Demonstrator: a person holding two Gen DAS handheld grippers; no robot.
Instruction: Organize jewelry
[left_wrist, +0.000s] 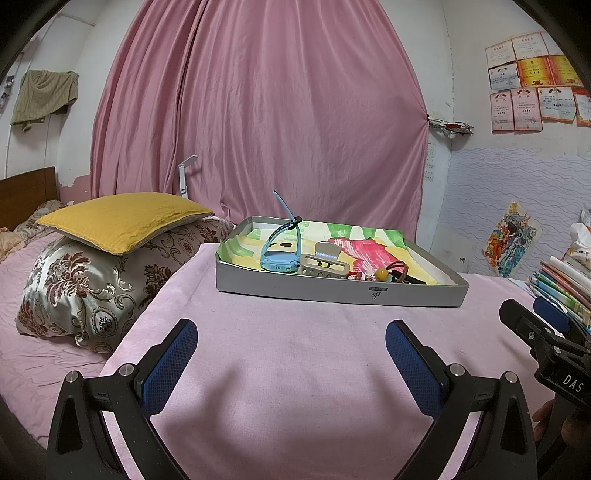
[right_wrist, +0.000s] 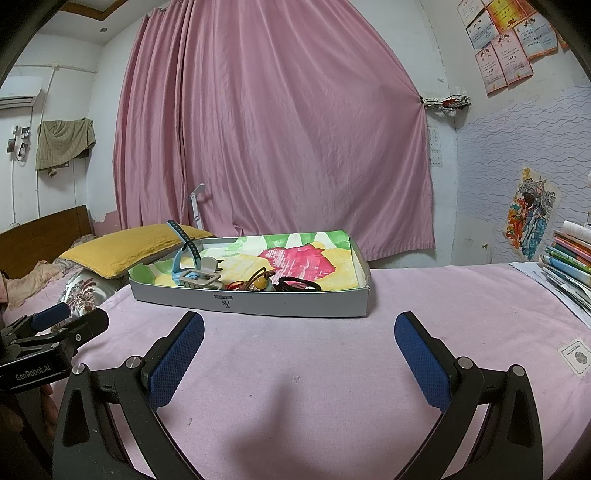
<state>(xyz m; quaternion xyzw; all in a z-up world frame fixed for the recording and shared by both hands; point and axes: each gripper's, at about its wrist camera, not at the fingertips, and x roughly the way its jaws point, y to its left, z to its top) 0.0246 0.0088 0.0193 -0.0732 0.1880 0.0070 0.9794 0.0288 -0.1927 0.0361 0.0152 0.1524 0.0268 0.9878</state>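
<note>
While both tongs gape, only right view shows black hair ties (right_wrist: 299, 285).

Both tools share one build — the left gripper (left_wrist: 291, 354) and right gripper (right_wrist: 299, 345) have matte black frames, silver round screws and blue dimpled pads (left_wrist: 168, 367). White lettering marks the bodies — "DAS", "GenRobot.AI".

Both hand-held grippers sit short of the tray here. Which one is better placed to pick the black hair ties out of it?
Probably the right hand-held gripper. In its view the black hair ties lie almost straight ahead, by the tray's near wall. The left hand-held gripper, also open, faces the blue watch end instead.
</note>
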